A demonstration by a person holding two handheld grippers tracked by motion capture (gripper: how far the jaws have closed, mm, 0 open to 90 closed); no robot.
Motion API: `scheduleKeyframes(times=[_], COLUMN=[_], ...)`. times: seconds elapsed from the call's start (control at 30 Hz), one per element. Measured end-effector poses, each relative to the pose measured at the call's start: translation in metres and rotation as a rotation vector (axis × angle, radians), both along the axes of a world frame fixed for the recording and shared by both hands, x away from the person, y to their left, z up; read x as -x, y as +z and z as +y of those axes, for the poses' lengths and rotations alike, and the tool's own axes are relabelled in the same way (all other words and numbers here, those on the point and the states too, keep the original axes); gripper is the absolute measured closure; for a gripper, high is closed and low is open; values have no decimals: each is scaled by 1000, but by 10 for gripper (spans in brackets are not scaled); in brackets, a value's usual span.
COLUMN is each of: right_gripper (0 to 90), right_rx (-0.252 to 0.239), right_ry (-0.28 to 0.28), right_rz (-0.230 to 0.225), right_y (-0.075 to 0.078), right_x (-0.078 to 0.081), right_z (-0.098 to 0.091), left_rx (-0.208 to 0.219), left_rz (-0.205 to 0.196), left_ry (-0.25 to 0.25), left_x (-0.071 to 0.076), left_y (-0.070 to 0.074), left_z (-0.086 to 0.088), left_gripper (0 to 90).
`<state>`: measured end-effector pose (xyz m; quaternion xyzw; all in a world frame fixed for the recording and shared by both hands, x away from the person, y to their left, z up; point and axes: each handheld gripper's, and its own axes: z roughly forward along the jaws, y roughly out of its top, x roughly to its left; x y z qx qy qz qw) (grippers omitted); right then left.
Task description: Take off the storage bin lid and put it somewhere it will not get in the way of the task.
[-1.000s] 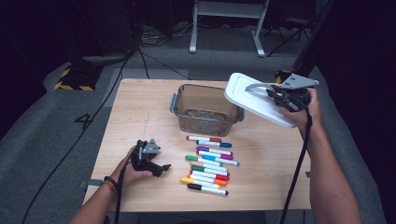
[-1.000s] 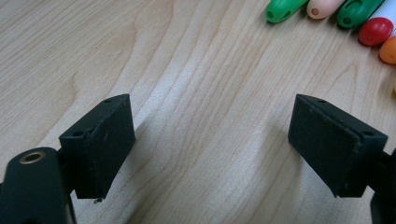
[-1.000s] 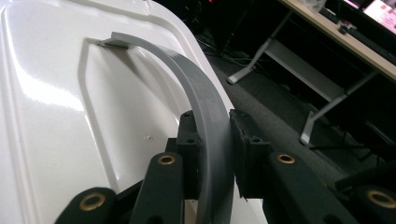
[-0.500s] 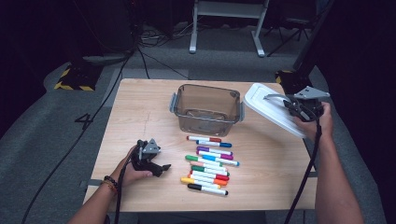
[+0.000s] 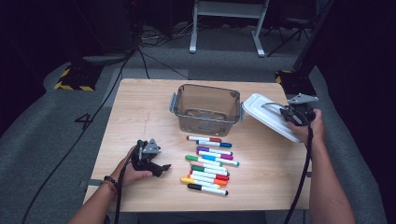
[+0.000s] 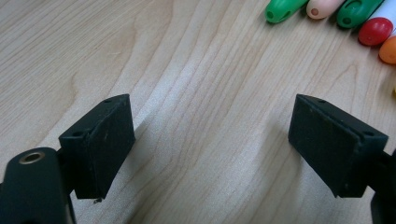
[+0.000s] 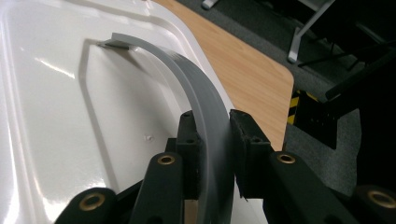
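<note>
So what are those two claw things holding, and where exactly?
The right gripper pinches the white lid by its grey handle. The left gripper holds nothing.

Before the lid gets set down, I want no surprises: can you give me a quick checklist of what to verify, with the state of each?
1. Right gripper shut on the lid's grey handle: ok.
2. White lid clear of the plastic bin: ok, it hangs tilted at the bin's right.
3. Table under the lid bare of markers: ok.
4. Markers out of the lid's way: ok, they lie in a row in front of the bin.
5. Left gripper open, nothing between its jaws: ok.
6. Lid's underside clean: cannot tell.
</note>
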<state>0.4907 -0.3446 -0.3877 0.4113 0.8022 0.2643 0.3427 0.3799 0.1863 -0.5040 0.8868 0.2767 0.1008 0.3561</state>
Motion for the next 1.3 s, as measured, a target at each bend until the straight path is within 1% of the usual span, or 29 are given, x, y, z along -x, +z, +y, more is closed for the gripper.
scheduleKeyframes(times=[0.07,0.23,0.37,0.43,0.53,0.57,0.6,0.67,0.73,0.87,1.0,1.1,1.17,1.23,1.3], right_gripper=[756,765,771,767,763,764,763,760,752,741,723,710,687,644,585], right_rx=[9,-32,-37,-26,14,24,44,62,82,55,58,47,32,30,-7], right_ry=[-14,-47,-76,-91,-98,-99,-96,-87,-79,-67,-39,-19,-3,9,16], right_rz=[20,61,89,97,114,113,115,130,137,143,156,164,180,190,187], right_y=[-6,-21,-29,-31,-36,-37,-40,-46,-53,-61,-66,-69,-72,-74,-74], right_x=[-3,-10,-15,-17,-19,-20,-20,-22,-23,-25,-26,-26,-25,-25,-24], right_z=[1,-4,-9,-11,-9,-8,-6,-1,4,11,20,26,29,31,31], left_rx=[0,0,0,0,0,0,0,0,0,0,0,1,0,0,0], left_rz=[0,0,2,1,0,0,0,1,0,0,0,0,0,1,0], left_ry=[-1,0,0,-1,-1,0,0,0,0,0,0,-1,-1,0,0], left_x=[0,0,0,0,0,0,0,0,0,0,0,0,0,0,0], left_y=[0,0,0,0,0,0,0,0,0,0,0,0,0,0,0], left_z=[0,0,0,0,0,0,0,0,0,0,0,0,0,0,0], left_gripper=[148,148,148,148,148,148,148,148,148,148,148,148,148,148,148])
